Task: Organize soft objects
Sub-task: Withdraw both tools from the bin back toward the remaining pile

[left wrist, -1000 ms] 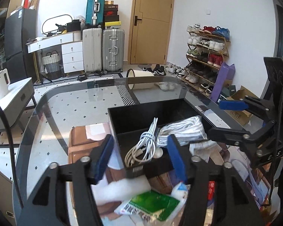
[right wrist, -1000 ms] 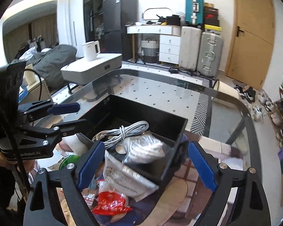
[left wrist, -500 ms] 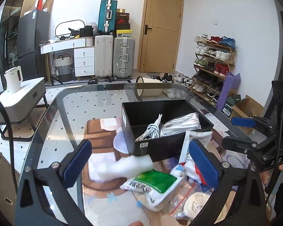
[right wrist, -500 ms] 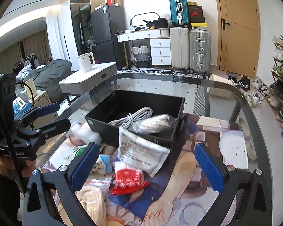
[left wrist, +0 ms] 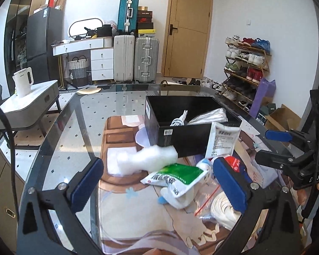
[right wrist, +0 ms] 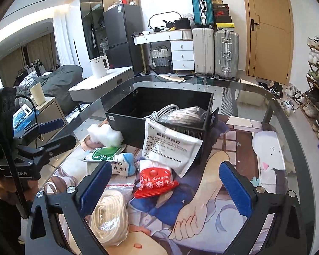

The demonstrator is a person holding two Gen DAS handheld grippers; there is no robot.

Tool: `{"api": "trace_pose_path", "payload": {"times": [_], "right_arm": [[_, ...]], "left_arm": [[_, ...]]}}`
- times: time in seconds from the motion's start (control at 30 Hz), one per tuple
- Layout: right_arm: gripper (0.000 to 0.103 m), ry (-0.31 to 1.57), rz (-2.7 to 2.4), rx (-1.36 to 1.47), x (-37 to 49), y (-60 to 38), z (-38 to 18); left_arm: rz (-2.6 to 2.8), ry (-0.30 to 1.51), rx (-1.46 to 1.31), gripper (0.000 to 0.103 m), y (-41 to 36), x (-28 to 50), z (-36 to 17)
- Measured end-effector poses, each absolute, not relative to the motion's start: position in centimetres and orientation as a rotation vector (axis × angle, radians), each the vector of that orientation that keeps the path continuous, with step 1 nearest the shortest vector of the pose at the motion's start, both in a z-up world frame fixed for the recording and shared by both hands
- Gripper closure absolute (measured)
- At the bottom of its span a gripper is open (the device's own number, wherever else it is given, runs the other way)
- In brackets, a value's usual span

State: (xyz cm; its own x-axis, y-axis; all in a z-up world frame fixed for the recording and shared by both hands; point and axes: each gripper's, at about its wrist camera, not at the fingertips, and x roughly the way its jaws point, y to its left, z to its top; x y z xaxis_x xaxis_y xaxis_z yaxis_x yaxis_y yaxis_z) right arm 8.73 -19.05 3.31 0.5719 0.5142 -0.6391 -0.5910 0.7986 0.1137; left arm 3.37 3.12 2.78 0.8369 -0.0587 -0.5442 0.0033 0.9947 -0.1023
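Left gripper (left wrist: 158,179) wide, nothing held, jaws just opened out; green pack (left wrist: 174,175) lies on the mat between its fingers, white foam (left wrist: 147,159) just beyond, touching the black box (left wrist: 181,142). Right gripper (right wrist: 164,188) also wide and empty, over the red pack (right wrist: 154,181); bagged rope (right wrist: 109,218) by its left finger. Cable (right wrist: 162,111) and a bag sit in the box; white pouch (right wrist: 170,146) leans on its front wall. All on a glass table (right wrist: 287,127).
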Motion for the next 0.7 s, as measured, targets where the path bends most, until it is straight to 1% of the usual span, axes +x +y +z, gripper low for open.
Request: {"api": "trace_pose_path", "payload": {"times": [0.7], "right_arm": [[0.001, 0.747, 0.693, -0.145, 5.1, -18.0, 1.1]], "left_arm": [[-0.005, 0.583, -0.074, 0.000, 2.4, 0.9, 1.2]]}}
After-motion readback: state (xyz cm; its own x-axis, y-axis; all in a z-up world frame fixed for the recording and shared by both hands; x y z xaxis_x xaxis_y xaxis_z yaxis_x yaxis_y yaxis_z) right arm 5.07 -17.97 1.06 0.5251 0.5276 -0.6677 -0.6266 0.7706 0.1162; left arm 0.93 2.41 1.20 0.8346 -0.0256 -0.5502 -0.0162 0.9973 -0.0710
